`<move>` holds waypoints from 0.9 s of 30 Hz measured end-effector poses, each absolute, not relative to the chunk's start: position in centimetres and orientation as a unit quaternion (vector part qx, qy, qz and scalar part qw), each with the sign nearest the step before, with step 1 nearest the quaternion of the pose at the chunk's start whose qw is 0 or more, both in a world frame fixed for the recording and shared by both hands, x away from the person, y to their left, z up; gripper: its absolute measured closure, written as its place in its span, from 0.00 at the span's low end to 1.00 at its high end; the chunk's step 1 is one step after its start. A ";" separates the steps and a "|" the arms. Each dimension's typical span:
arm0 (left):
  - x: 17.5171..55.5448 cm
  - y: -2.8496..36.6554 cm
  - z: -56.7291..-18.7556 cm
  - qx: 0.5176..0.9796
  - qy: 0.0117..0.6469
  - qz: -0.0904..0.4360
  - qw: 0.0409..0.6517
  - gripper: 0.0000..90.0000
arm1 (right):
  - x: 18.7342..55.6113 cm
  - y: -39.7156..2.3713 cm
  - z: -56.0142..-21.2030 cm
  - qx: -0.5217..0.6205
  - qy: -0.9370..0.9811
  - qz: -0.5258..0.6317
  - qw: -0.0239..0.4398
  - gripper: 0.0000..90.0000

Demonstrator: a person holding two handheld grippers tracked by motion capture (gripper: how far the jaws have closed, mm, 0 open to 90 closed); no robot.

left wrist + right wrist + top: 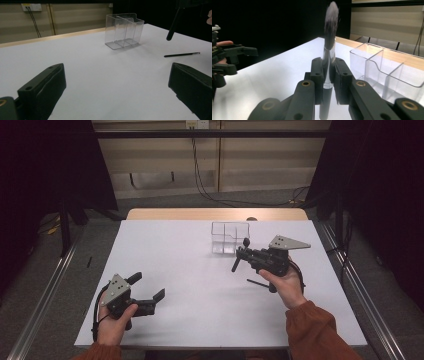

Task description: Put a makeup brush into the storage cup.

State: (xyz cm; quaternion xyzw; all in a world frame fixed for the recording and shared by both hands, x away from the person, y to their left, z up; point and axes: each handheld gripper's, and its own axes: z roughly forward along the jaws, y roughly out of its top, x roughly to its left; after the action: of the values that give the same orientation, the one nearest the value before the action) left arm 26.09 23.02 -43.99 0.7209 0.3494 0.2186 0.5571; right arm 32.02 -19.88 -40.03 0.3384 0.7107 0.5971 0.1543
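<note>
Right claw is squeezed shut on a makeup brush, held up just beside the clear box on the counter. Left claw is wide open, holding nothing. If the brush tips crooked, it could bump the box wall and knock it over.

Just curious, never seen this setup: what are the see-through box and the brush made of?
The box looks like clear hard plastic, glossy: you see straight through its walls and dividers. The brush, clamped in the right gripper, has a soft, fluffy dark tuft, a shiny band probably metal, and a smooth black handle, likely plastic.
</note>
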 end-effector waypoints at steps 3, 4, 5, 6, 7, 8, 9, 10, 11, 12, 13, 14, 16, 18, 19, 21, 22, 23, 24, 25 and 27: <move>25.9 23.5 -44.3 0.718 0.355 0.219 0.557 0.02 | 32.2 -20.2 -39.6 0.339 0.707 0.598 0.162 0.89; 25.9 23.6 -44.3 0.718 0.356 0.220 0.556 0.02 | 32.3 -20.4 -39.5 0.339 0.706 0.600 0.166 0.89; 25.9 23.6 -44.3 0.718 0.354 0.224 0.556 0.02 | 32.4 -20.6 -39.3 0.340 0.704 0.600 0.168 0.89; 25.8 23.6 -44.3 0.719 0.353 0.225 0.555 0.02 | 32.5 -20.8 -39.2 0.342 0.702 0.601 0.171 0.89; 25.8 23.6 -44.3 0.718 0.353 0.222 0.557 0.02 | 32.7 -20.9 -39.1 0.344 0.700 0.601 0.174 0.89; 25.7 23.5 -44.4 0.718 0.353 0.222 0.558 0.02 | 32.8 -21.1 -39.0 0.345 0.699 0.600 0.177 0.89; 25.6 23.5 -44.4 0.719 0.352 0.224 0.556 0.02 | 33.0 -21.3 -38.9 0.348 0.698 0.599 0.179 0.89; 25.6 23.4 -44.3 0.718 0.352 0.224 0.558 0.02 | 33.2 -21.5 -38.9 0.350 0.697 0.599 0.182 0.89; 25.5 23.4 -44.3 0.717 0.352 0.222 0.559 0.02 | 33.3 -21.6 -38.8 0.352 0.695 0.599 0.184 0.89; 25.5 23.5 -44.3 0.716 0.353 0.224 0.560 0.02 | 33.5 -21.8 -38.8 0.355 0.693 0.599 0.186 0.89; 25.5 23.5 -44.3 0.715 0.353 0.225 0.560 0.02 | 33.7 -22.0 -38.7 0.356 0.693 0.598 0.188 0.89; 25.5 23.6 -44.3 0.714 0.355 0.224 0.560 0.02 | 33.8 -22.1 -38.6 0.358 0.693 0.596 0.190 0.89; 25.6 23.6 -44.4 0.714 0.361 0.224 0.557 0.02 | 34.0 -22.3 -38.5 0.360 0.694 0.593 0.194 0.89; 25.6 23.7 -44.4 0.714 0.361 0.224 0.557 0.02 | 34.3 -22.5 -38.3 0.362 0.695 0.590 0.197 0.89; 25.6 23.7 -44.4 0.715 0.361 0.226 0.555 0.02 | 34.4 -22.6 -38.2 0.363 0.694 0.589 0.199 0.89; 25.6 23.7 -44.5 0.714 0.362 0.229 0.554 0.02 | 34.7 -22.7 -38.0 0.364 0.694 0.588 0.202 0.89; 25.6 23.8 -44.5 0.714 0.362 0.226 0.555 0.02 | 34.9 -22.8 -38.0 0.365 0.693 0.587 0.205 0.89; 25.6 23.8 -44.5 0.714 0.362 0.228 0.554 0.02 | 35.1 -22.8 -37.9 0.366 0.693 0.586 0.205 0.89; 25.6 23.8 -44.5 0.714 0.361 0.229 0.555 0.02 | 35.2 -22.8 -37.9 0.367 0.693 0.584 0.208 0.89; 25.6 23.8 -44.5 0.715 0.359 0.227 0.555 0.02 | 35.4 -22.9 -37.8 0.368 0.693 0.583 0.210 0.89; 25.6 23.7 -44.5 0.714 0.359 0.227 0.556 0.02 | 35.8 -22.9 -37.7 0.370 0.692 0.582 0.213 0.89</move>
State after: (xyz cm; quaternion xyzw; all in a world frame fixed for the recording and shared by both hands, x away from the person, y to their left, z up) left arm 25.57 23.67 -44.46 0.7145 0.3591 0.2269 0.5560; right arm 35.76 -22.91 -37.69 0.3696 0.6925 0.5817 0.2133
